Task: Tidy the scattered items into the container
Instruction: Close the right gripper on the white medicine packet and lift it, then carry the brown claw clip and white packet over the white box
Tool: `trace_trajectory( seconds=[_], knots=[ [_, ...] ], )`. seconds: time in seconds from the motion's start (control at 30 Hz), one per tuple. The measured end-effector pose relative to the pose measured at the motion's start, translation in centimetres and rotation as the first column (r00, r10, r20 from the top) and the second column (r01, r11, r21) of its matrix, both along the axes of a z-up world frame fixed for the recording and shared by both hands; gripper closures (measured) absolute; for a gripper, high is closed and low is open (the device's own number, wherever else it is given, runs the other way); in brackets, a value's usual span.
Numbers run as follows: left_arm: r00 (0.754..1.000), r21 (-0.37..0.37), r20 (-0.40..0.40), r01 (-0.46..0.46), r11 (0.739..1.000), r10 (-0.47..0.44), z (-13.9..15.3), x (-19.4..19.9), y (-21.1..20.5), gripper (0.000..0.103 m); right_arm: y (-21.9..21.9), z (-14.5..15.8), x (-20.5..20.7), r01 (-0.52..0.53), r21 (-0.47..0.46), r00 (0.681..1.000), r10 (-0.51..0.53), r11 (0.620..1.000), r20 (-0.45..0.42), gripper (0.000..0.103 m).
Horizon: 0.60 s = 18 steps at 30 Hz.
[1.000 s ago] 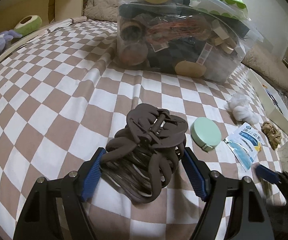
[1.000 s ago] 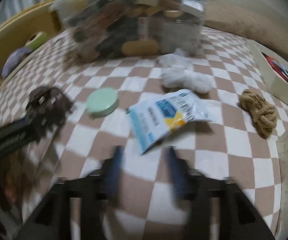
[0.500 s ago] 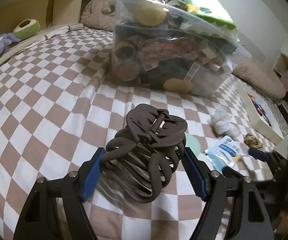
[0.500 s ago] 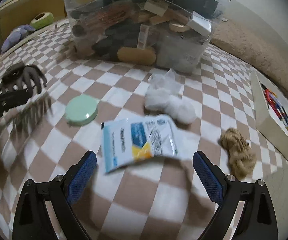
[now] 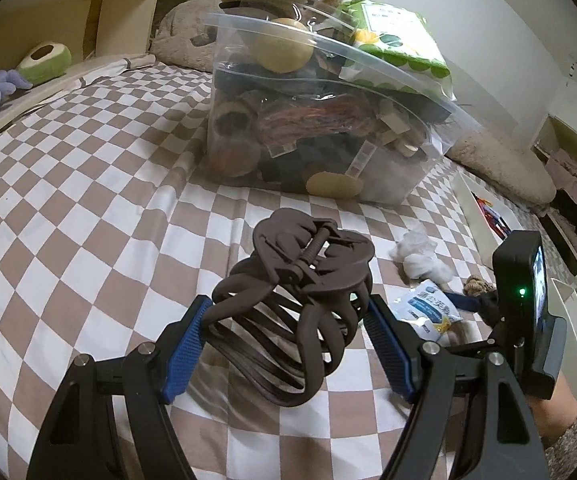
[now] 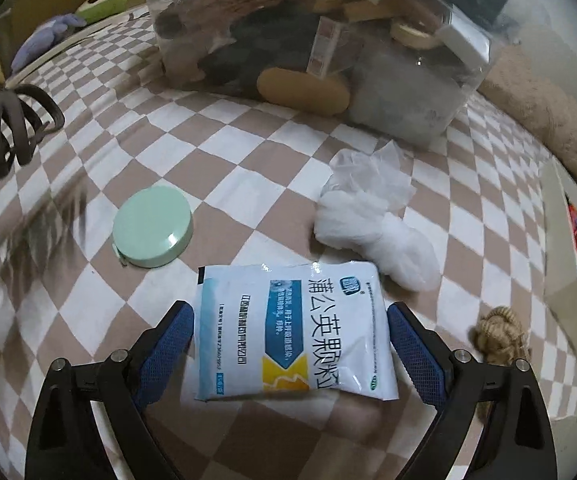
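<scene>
Left gripper point(image 5: 288, 344): clamped on the brown hair claw point(image 5: 300, 312), held above the checkered bed point(image 5: 68, 208).
Right gripper point(image 6: 288, 352): jaws closing, the white sachet point(image 6: 292, 332) between them, pads not pressing yet.
Container point(image 5: 320, 120): clear, full, behind both.

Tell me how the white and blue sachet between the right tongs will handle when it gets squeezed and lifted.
The sachet lies flat and thin, so it probably sags. Its glossy film may slip on the closing right tongs. It is likely light.

Container point(image 6: 368, 80) top cut off; rope bundle point(image 6: 496, 336) partly behind fingers.
</scene>
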<state>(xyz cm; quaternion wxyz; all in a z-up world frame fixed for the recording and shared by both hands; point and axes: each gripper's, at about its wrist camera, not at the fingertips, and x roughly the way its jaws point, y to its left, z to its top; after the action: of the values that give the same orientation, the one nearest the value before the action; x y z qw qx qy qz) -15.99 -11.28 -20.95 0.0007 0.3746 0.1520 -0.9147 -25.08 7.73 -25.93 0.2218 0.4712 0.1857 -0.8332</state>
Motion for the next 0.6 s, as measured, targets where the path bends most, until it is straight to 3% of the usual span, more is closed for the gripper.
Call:
trace_trajectory(
  seconds=[0.2, 0.6],
  knots=[
    [1.000, 0.007, -0.014, 0.007, 1.000, -0.007, 0.5, 0.4, 0.2, 0.026, -0.6, 0.5, 1.7, -0.016, -0.002, 1.000, 0.016, 1.000, -0.024, 0.034],
    [0.998, 0.005, -0.037, 0.041, 0.999, -0.041, 1.5, 1.1, 1.6, 0.026, 1.0, 2.7, 5.7, 0.021, -0.113, 0.999, -0.024, 0.993, -0.022, 0.036]
  ],
)
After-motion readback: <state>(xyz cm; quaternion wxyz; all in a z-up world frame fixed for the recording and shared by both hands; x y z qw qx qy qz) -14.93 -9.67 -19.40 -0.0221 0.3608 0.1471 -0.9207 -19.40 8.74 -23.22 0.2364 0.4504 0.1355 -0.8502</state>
